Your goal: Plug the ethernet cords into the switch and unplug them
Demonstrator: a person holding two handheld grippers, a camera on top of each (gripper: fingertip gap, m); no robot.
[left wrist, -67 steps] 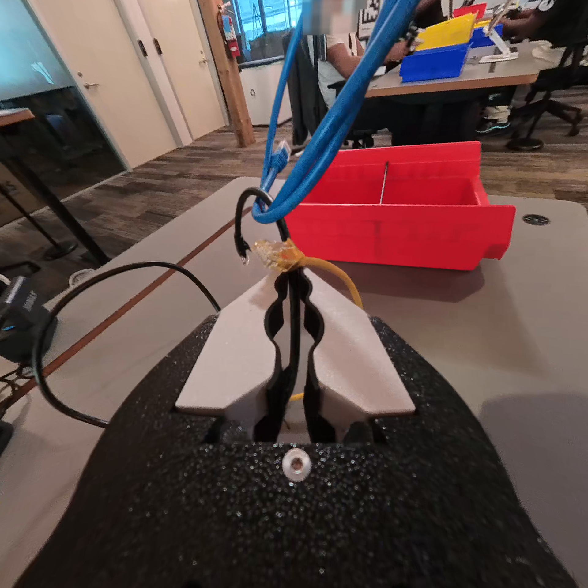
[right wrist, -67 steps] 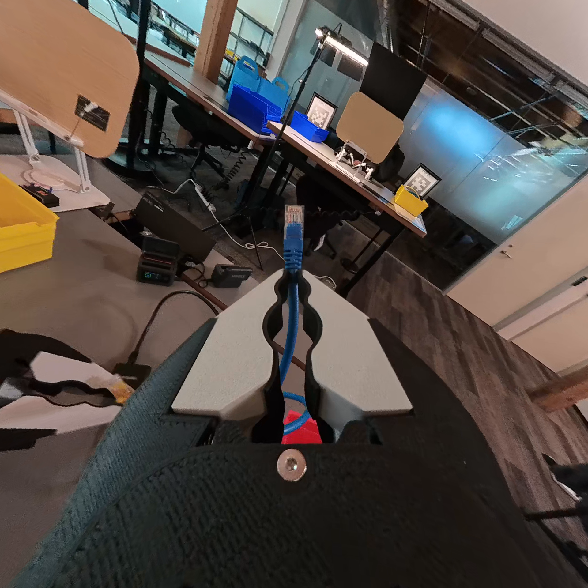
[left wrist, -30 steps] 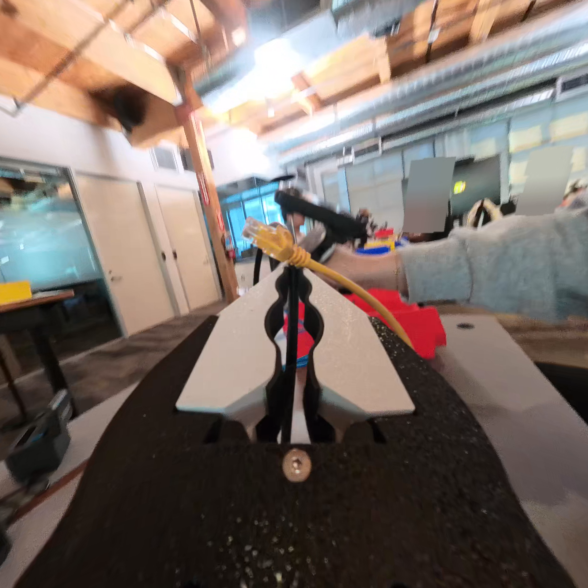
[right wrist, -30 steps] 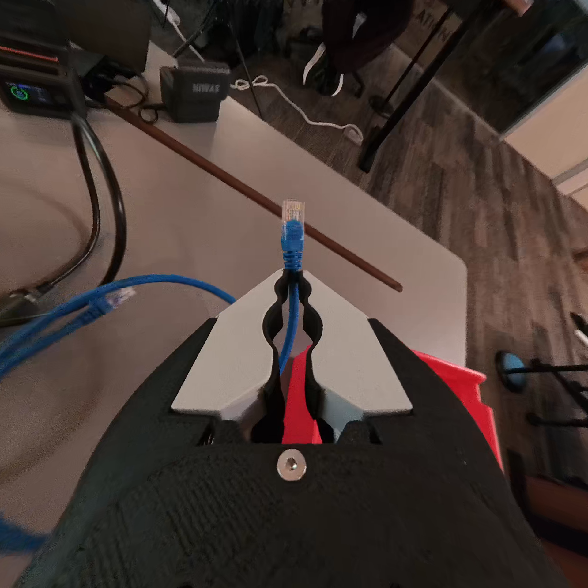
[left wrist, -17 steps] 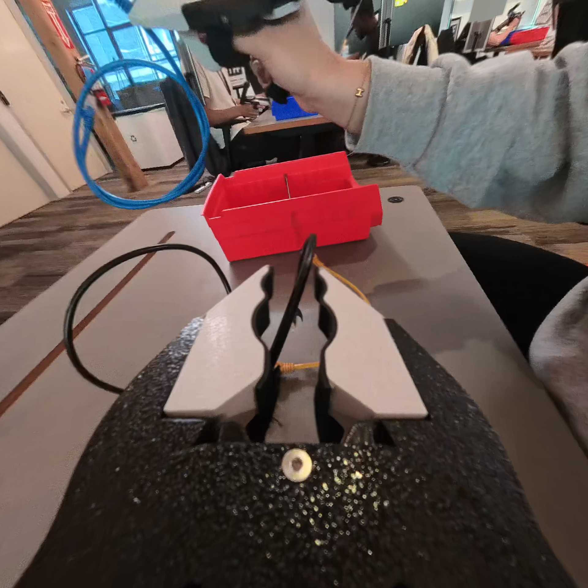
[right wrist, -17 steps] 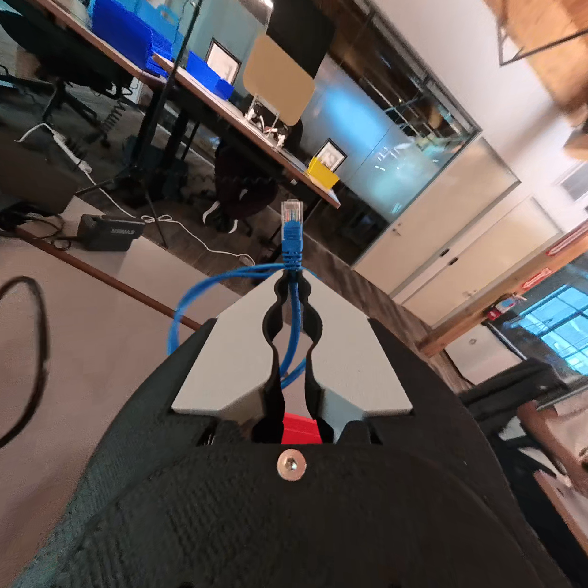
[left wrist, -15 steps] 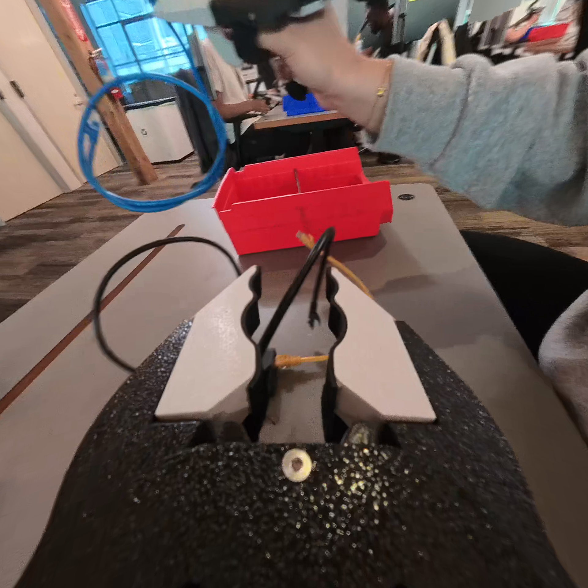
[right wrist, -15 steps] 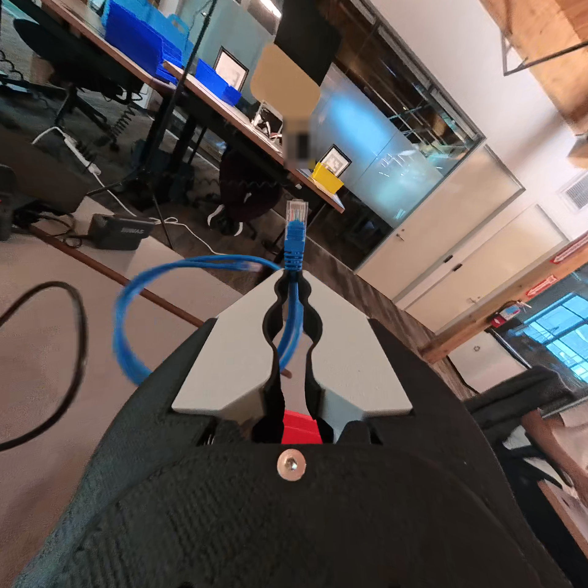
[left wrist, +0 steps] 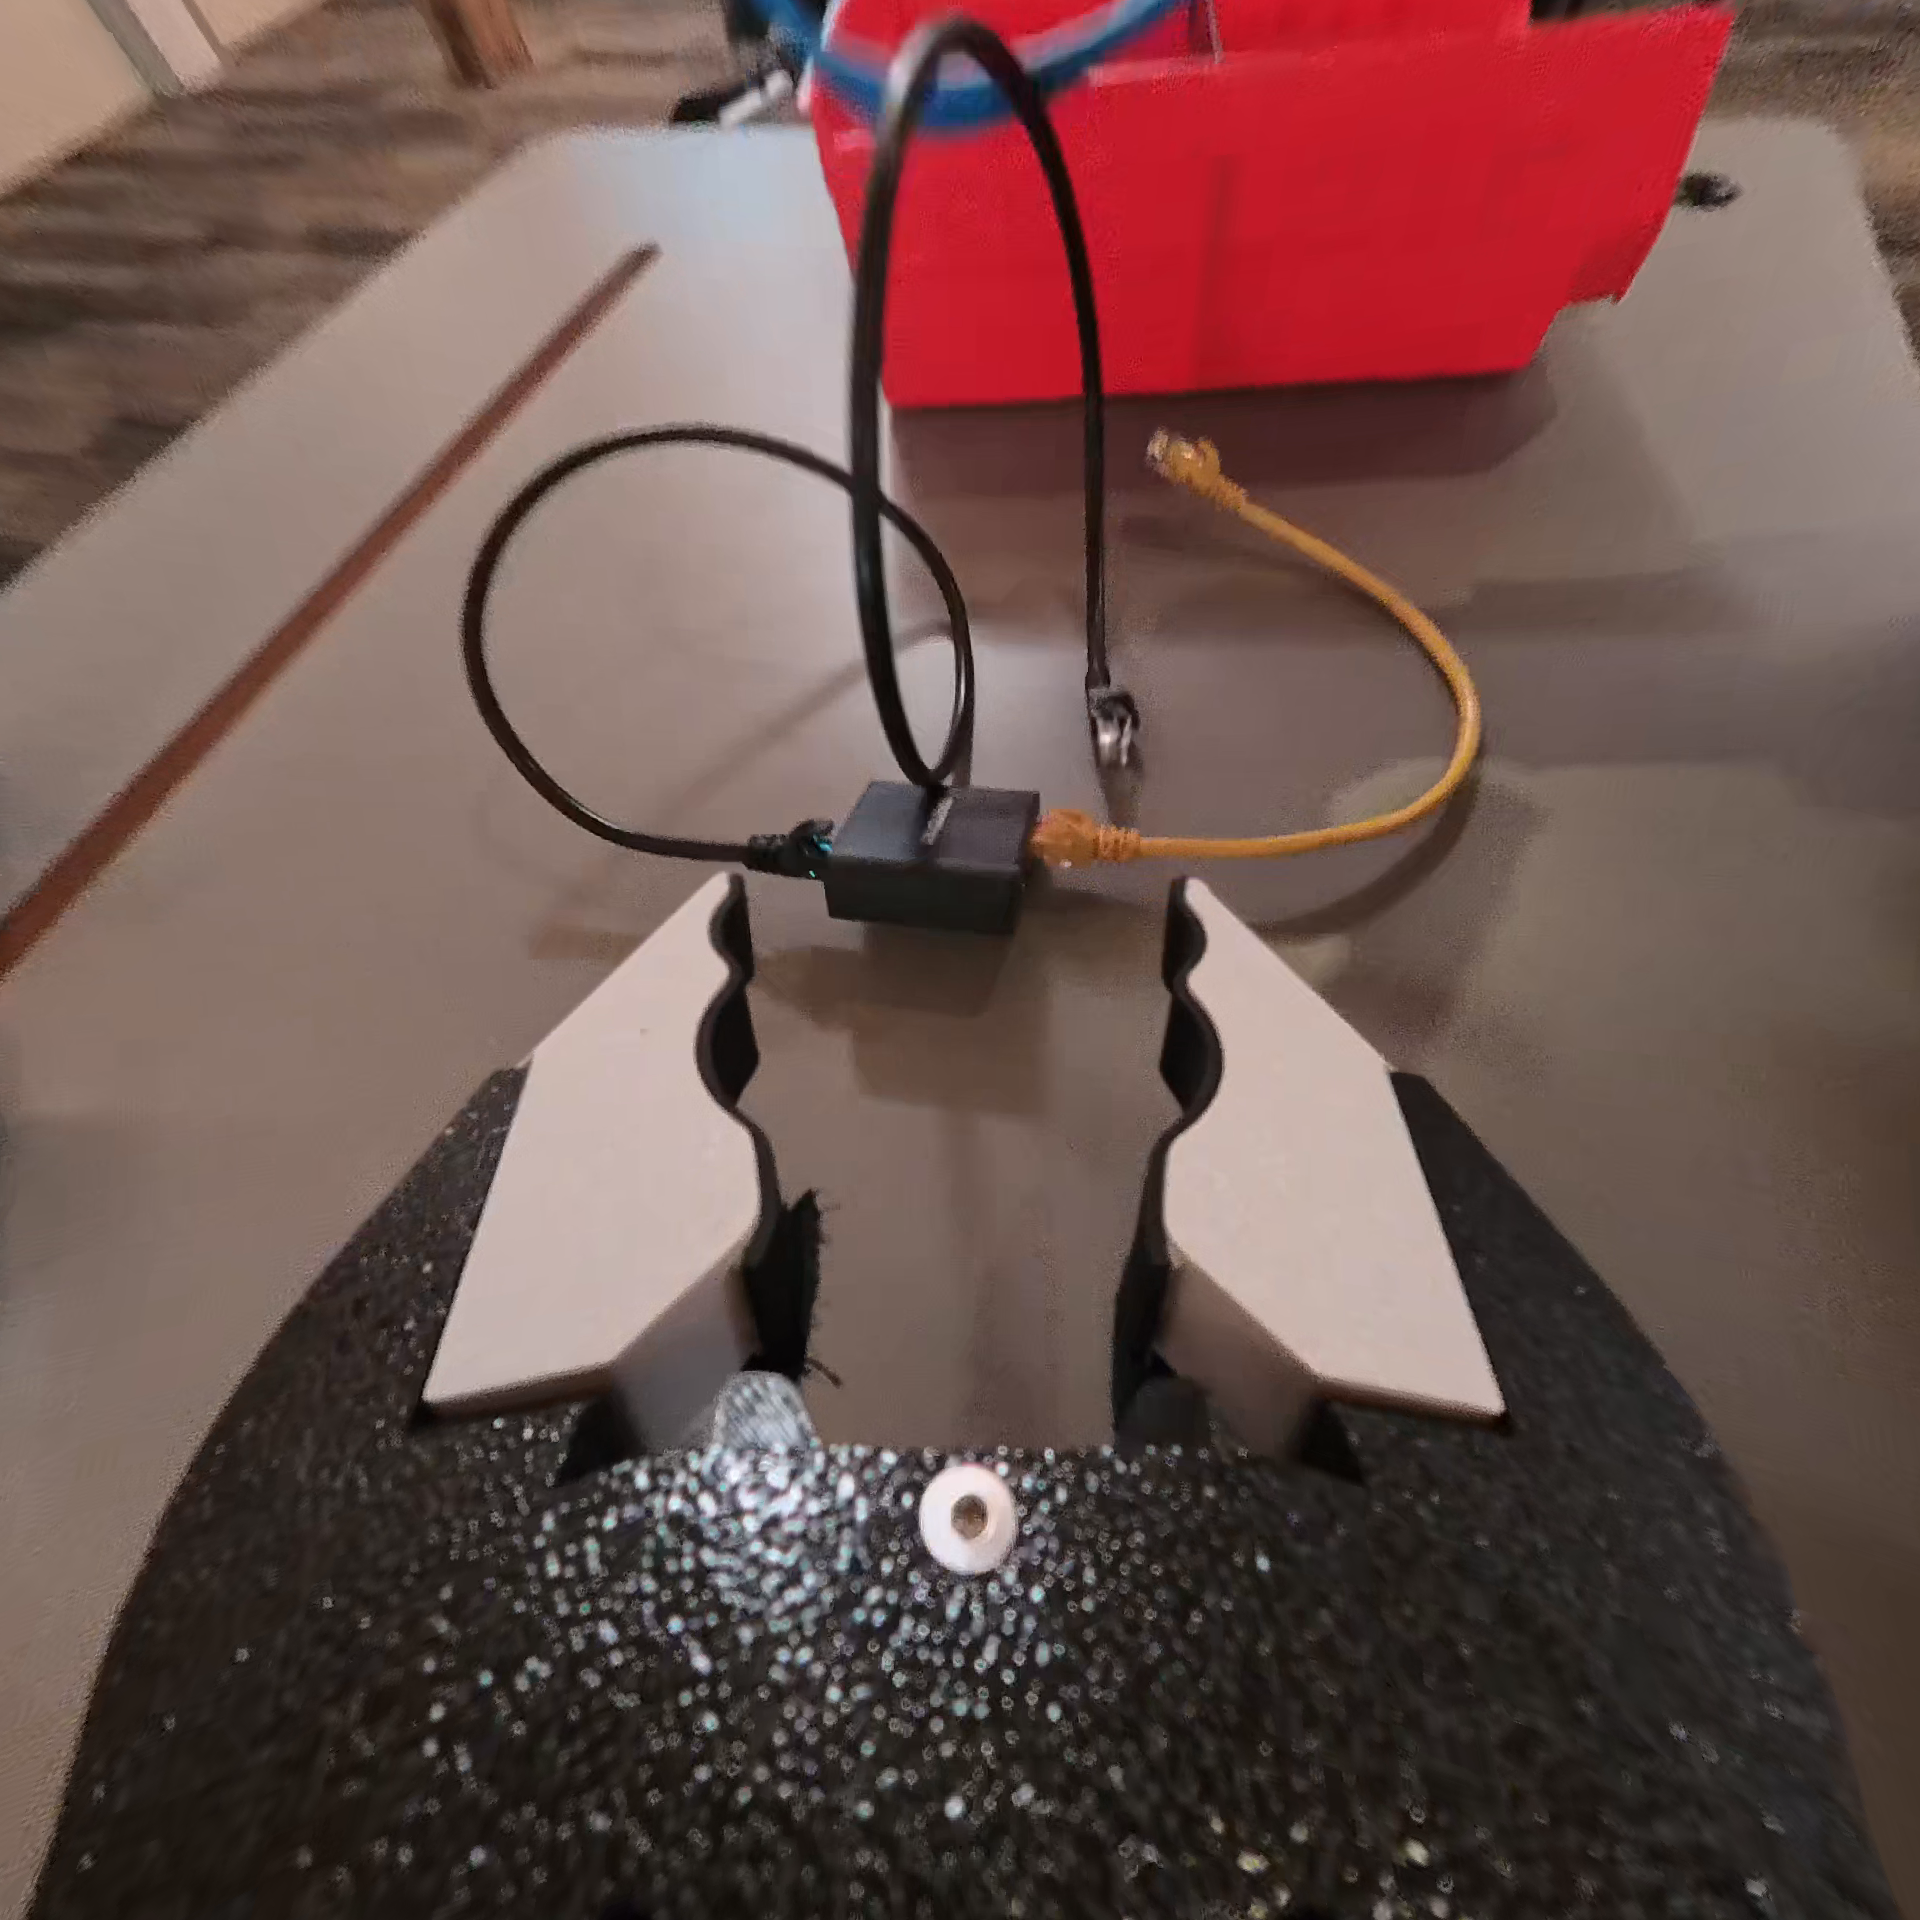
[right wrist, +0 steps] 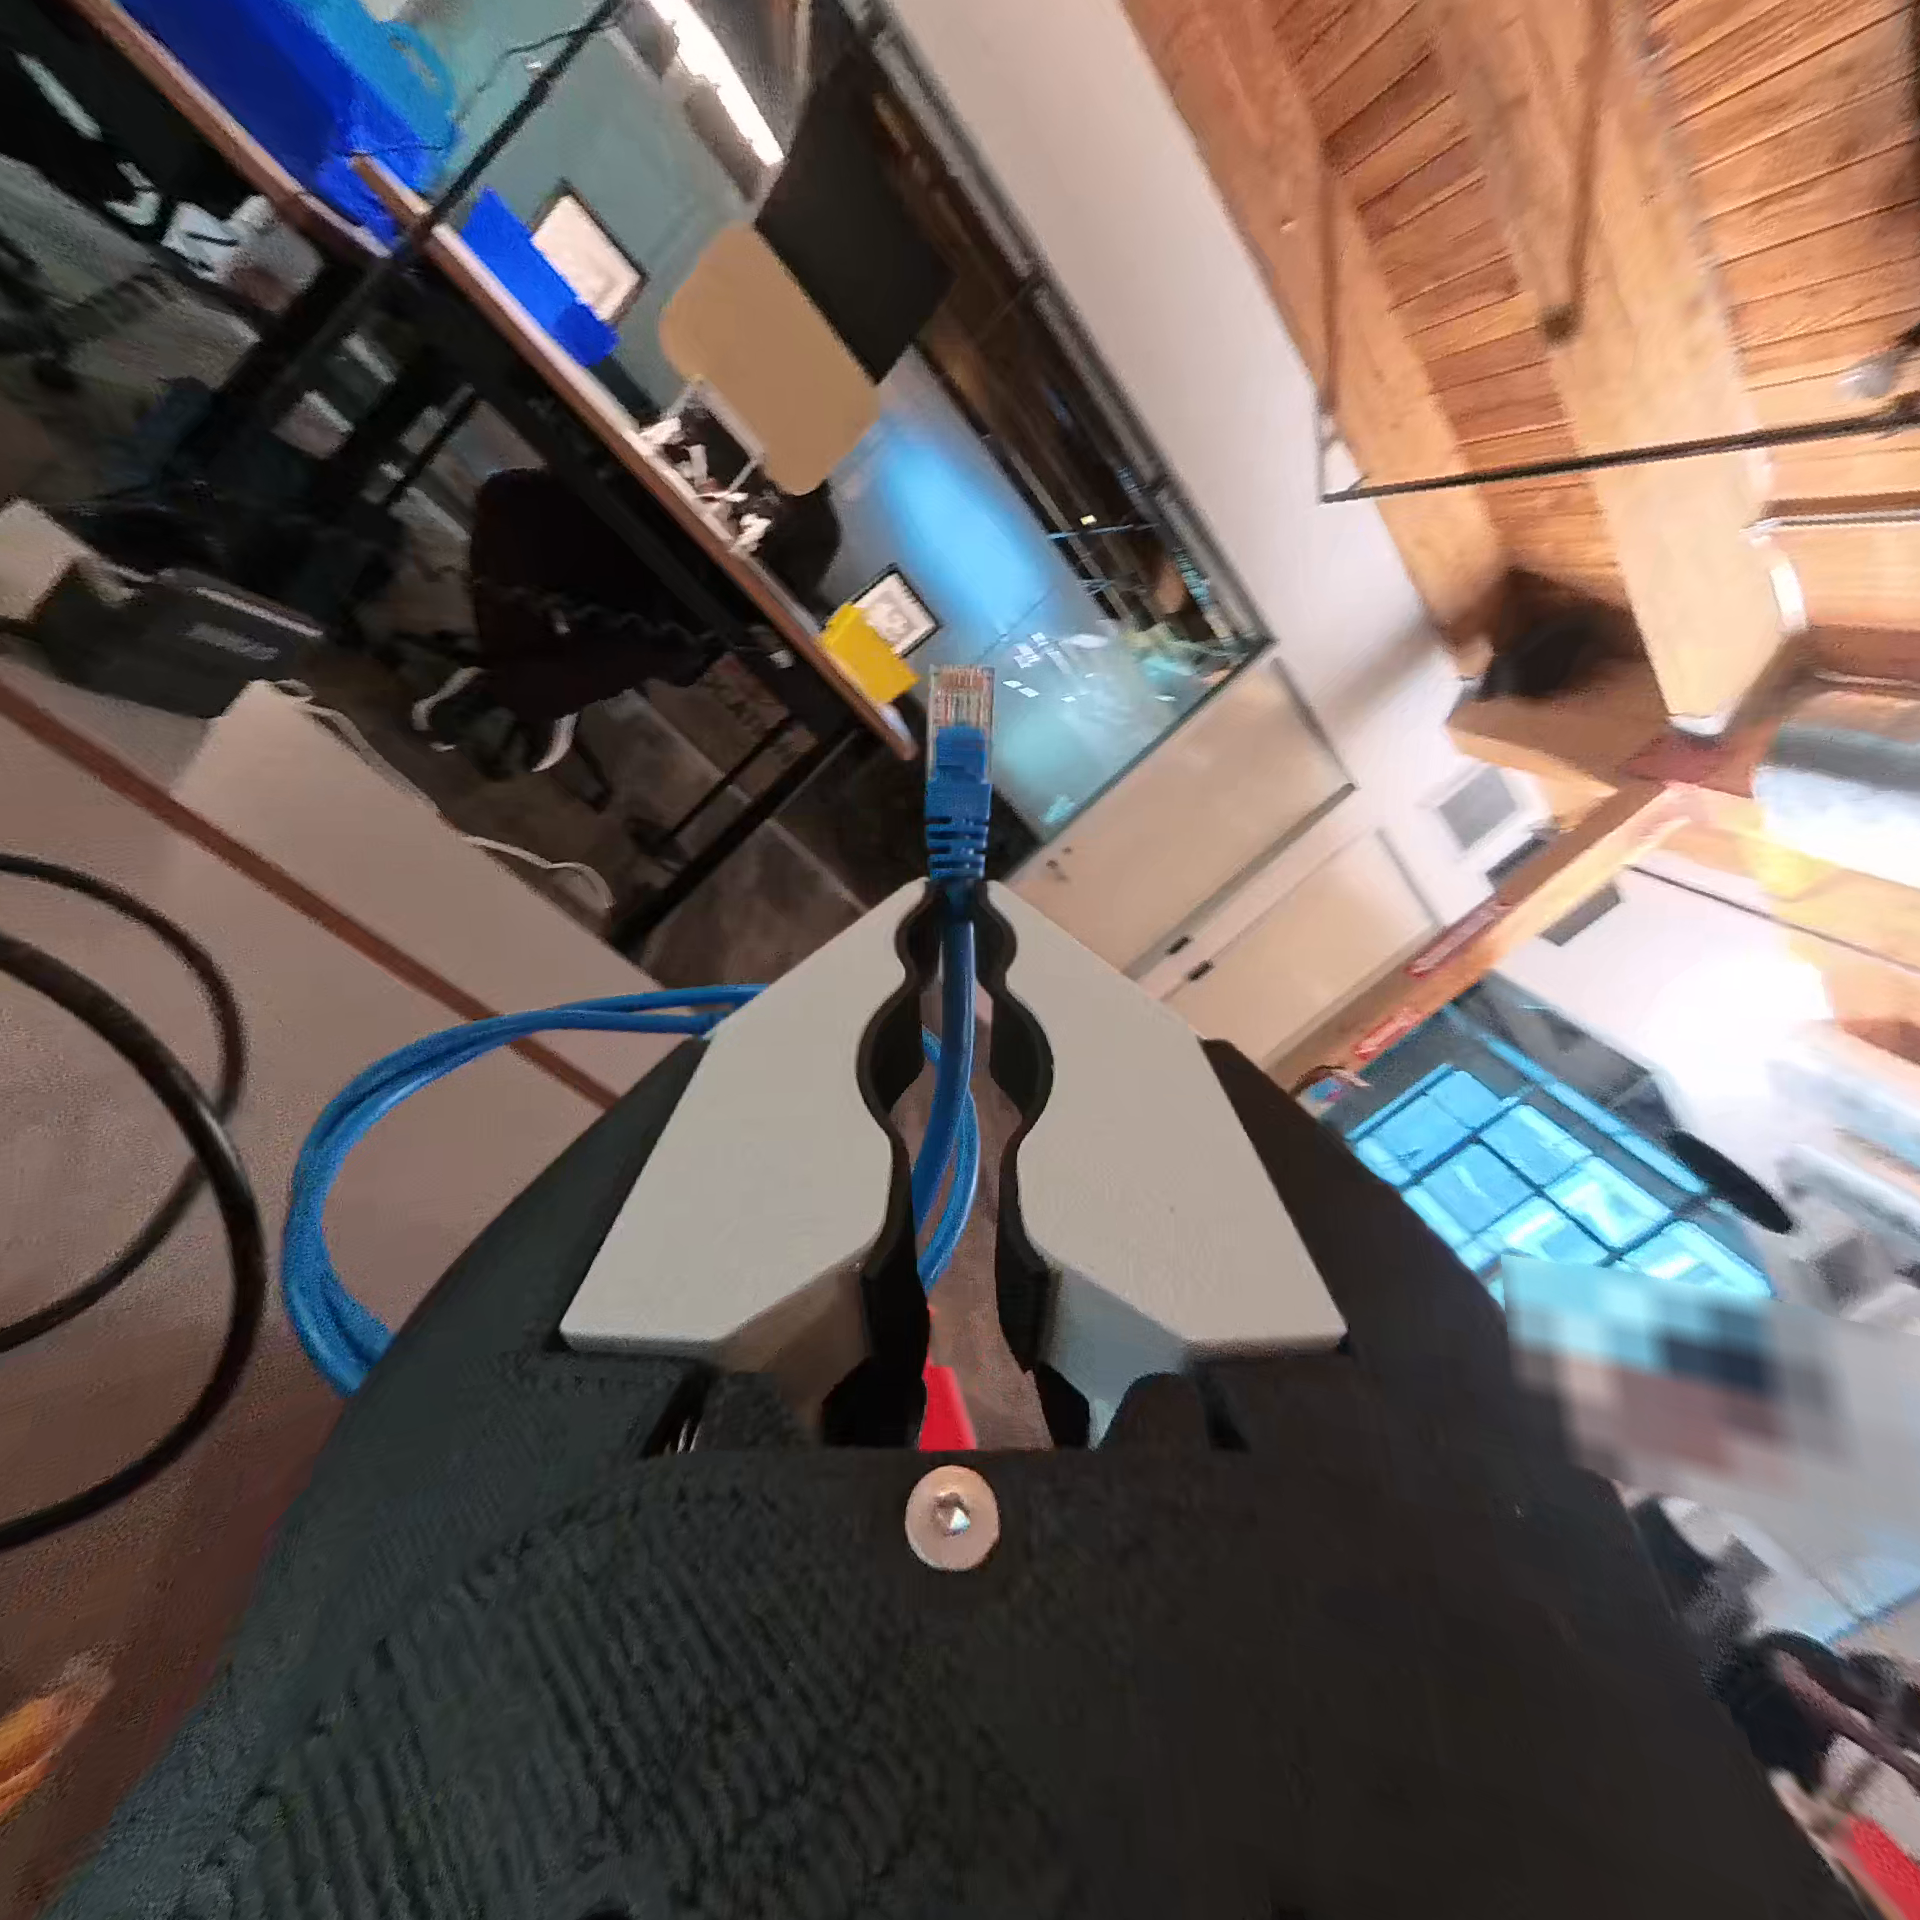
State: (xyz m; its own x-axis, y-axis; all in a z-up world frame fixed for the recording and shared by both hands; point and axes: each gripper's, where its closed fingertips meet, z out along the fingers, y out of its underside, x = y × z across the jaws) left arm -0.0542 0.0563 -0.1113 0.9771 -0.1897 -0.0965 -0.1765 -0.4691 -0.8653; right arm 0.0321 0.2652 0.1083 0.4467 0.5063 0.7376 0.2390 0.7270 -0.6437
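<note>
My left claw (left wrist: 956, 904) is spread wide and empty, low over the bench (left wrist: 312, 623), with the little black switch (left wrist: 930, 871) lying just beyond its tips and between them. My right claw (right wrist: 958, 894) is pressed together on the blue cord (right wrist: 956, 821) just behind its plug, which sticks straight out past the tips; this claw is raised and points out into the room, away from the bench.

I judge the step in hand to be plugging in the blue cord. The switch lies loose, so my next move calls for closing the left claw around its body to steady it, then swinging the right claw down and lining the blue plug up with a free port. I cannot tell from here which face has one.

The switch is a small black box flat on the bench. A black cord (left wrist: 623, 810) is plugged into its left end and loops back over the bench. A yellow cord (left wrist: 1299, 842) is plugged into its right end and curves away, its far plug lying free near the red bin (left wrist: 1299, 229). A second black line rises from the top of the switch in a tall arch and ends in a loose plug hanging just over the bench. The blue cord's slack hangs in a loop beside the right claw.
</note>
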